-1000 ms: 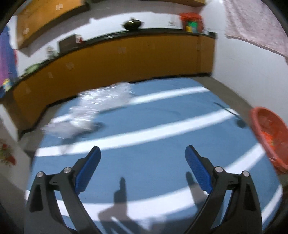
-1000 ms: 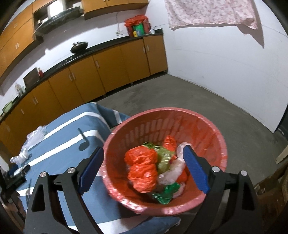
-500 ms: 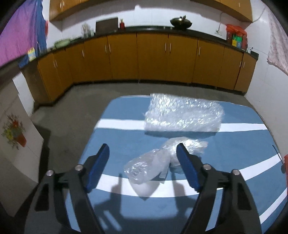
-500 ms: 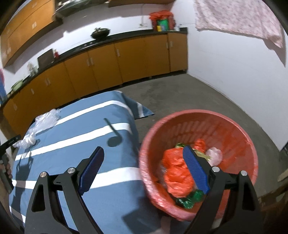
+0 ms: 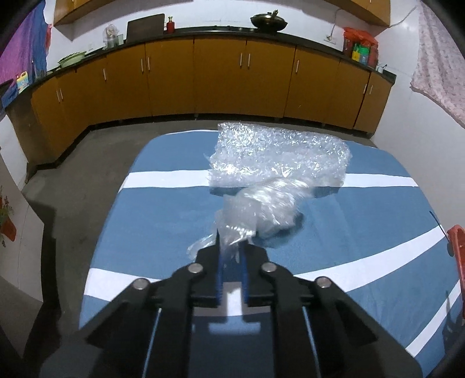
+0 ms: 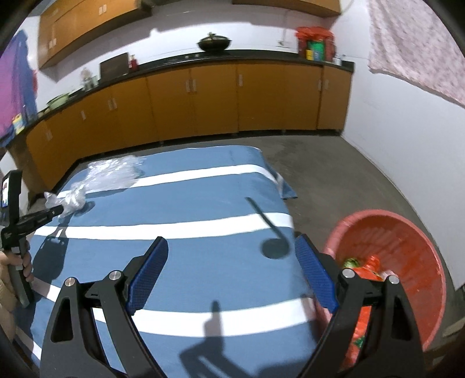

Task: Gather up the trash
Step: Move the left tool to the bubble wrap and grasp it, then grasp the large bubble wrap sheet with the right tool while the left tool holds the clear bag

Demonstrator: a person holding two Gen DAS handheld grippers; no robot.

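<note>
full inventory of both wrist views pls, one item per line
crumpled plastic bag: 1, clear, on the cloth, pinched by left hand-held gripper
bubble wrap: 1, clear, far end of cloth
striped cloth: 1, blue and white, covering the table
basket: 1, red, on the floor right of the table, holding orange and green trash
cabinets: orange-brown row along far wall
wok: 1, dark, on counter
hanging cloth: 1, pink patterned, right wall
left hand-held gripper: shut on bag
right hand-held gripper: open, empty, above cloth
hand: 1, gripping left handle

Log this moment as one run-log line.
left gripper: just closed, shut on clear plastic bag | right gripper: open, empty | bubble wrap: on table | red basket: holds trash
</note>
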